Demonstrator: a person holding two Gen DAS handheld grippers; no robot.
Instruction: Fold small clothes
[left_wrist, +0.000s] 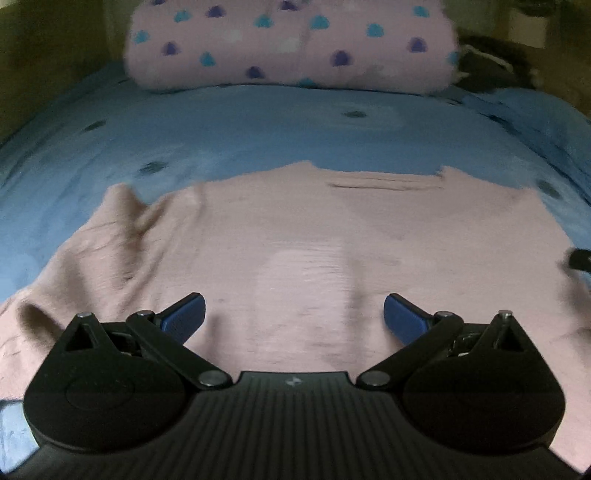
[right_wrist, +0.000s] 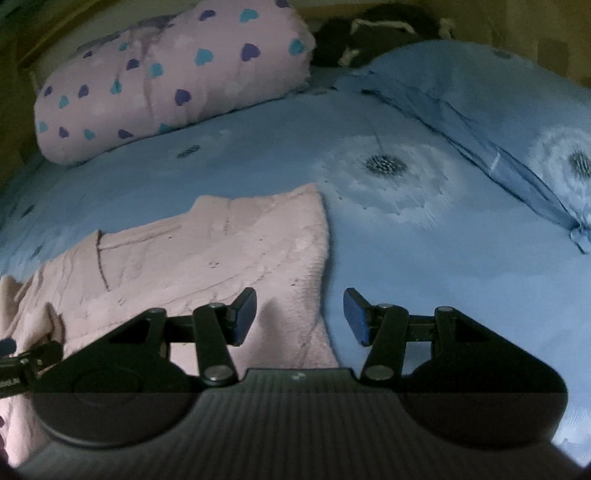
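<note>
Surface: bed (right_wrist: 424, 258) under a light blue dandelion-print cover.
Middle: flat pale pink knitted garment (left_wrist: 295, 240).
Far end: pink heart-patterned rolled blanket (left_wrist: 288, 44), dark bundle (right_wrist: 369, 40) beside it.
Right: matching blue pillow (right_wrist: 480, 103).

Garment (left_wrist: 295, 236) lies on bedspread (left_wrist: 258, 125); pillow (left_wrist: 288, 40) behind.

A bedroom in a home. The work surface is a bed (right_wrist: 258, 162) covered by a blue sheet (left_wrist: 258, 125) printed with dandelion heads. At its far end lies a pink pillow (left_wrist: 291, 40) patterned with blue and purple hearts; a second pillow (right_wrist: 480, 96) in the same blue print lies to the right. A dark bundle with pale cord (right_wrist: 373, 33) lies behind the pillows. A pink garment (left_wrist: 295, 236) lies spread on the sheet. Yellowish walls close the scene.
</note>
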